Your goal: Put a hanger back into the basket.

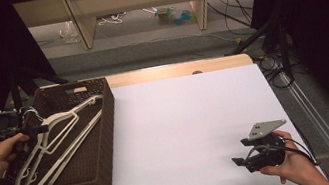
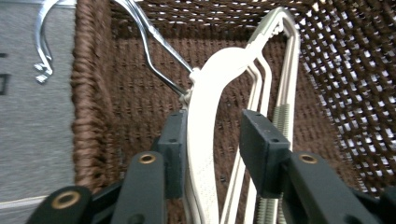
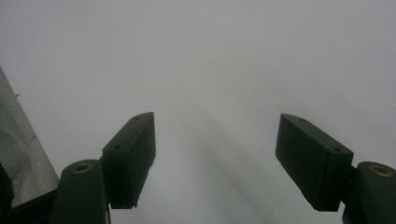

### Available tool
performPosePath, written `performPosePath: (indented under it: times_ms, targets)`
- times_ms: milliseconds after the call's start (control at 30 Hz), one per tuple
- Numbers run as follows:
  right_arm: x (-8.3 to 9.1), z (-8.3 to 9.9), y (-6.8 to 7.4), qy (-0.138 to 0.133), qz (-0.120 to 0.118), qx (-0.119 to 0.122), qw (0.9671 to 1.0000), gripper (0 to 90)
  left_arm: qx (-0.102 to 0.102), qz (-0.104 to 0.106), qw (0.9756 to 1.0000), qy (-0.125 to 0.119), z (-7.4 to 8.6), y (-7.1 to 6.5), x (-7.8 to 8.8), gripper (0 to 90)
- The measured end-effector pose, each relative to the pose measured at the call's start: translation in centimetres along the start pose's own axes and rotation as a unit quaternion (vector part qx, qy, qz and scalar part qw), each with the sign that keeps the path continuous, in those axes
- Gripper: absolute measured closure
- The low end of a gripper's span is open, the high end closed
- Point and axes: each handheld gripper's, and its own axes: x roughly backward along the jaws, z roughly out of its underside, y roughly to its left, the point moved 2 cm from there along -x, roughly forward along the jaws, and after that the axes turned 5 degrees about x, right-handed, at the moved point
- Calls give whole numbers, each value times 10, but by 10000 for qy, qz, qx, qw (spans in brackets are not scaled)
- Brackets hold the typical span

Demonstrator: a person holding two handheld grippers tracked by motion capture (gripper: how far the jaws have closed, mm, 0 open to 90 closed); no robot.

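The left hand-held gripper (image 2: pixel 212 140), at the left edge of the high view, has its jaws apart around the cream plastic clothes hanger (image 2: pixel 205 135); the left pad seems to touch it. The hanger lies with others in the dark brown woven basket (image 1: pixel 103 133). The right hand-held gripper (image 3: pixel 215 154) stands wide apart, holding nothing, above the white bench (image 1: pixel 187 119) at lower right.

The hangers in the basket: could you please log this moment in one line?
left claw: open around hanger | hangers: in basket | right claw: open, empty

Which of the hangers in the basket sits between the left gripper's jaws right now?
The broad cream hanger on top, with the metal hook. It runs up between the left gripper jaws; the thinner hangers lie beside and beneath it.
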Motion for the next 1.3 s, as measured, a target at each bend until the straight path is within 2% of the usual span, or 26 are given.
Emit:
performPosePath:
  times_ms: [67,133,200,267,333,400,467,533,567,600,633,700,833,967,1000,1033,1100,1167,1200,1267,1300]
  targets:
    - [1,0,0,70,-41,6,10000,299,-43,-48,10000,16,-1,-1,2,627]
    - [0,0,1,10,-15,-23,10000,297,20,-40,9999,-90,-1,-2,5,598]
    - [1,0,0,63,-43,-17,10000,297,-194,-143,9997,-50,-2,-2,12,573]
    - [-1,0,0,-18,12,-25,10000,294,-191,-145,9994,-240,-3,-9,18,545]
    - [0,0,0,39,-23,-20,10000,292,-181,-79,9988,-448,-4,-18,24,502]
    - [0,-1,0,18,21,-26,10000,291,-285,2,9976,-630,-4,-29,32,477]
    - [1,-2,1,11,4,-91,10000,288,-393,-5,9966,-723,-3,-38,39,457]
    - [0,-2,0,-151,105,-46,9998,283,-432,-25,9951,-886,-1,-49,47,417]
    - [0,-3,0,-192,115,-47,9997,280,-410,101,9939,-1022,0,-57,52,407]
    - [2,-3,0,-121,58,-112,9998,275,-424,135,9926,-1131,1,-62,55,397]
    - [2,-3,0,-159,78,-133,9998,270,-572,100,9911,-1194,4,-70,61,396]
    - [2,-4,-1,-169,108,-130,9997,266,-727,86,9879,-1368,8,-81,71,387]
    - [3,-5,-2,-337,196,-158,9991,243,-823,258,9831,-1615,16,-101,88,361]
    - [5,-8,-3,-599,310,-238,9974,230,-1176,198,9759,-1825,28,-121,106,342]
    - [6,-9,-3,-633,304,-274,9972,228,-1245,221,9744,-1859,31,-127,111,325]
    - [6,-9,-3,-671,302,-283,9969,225,-1243,341,9734,-1892,35,-132,115,325]
    - [6,-10,-3,-748,330,-227,9964,224,-1180,552,9716,-1977,42,-143,120,320]
    - [7,-10,-1,-748,317,-303,9962,224,-1225,680,9697,-2001,50,-156,121,309]
    - [6,-11,-2,-820,339,-225,9958,224,-1220,738,9677,-2078,54,-162,120,308]
    - [7,-12,-1,-866,361,-256,9953,223,-1347,689,9662,-2088,63,-176,116,289]
    - [8,-12,-1,-891,352,-266,9950,222,-1424,662,9669,-2010,69,-185,112,283]
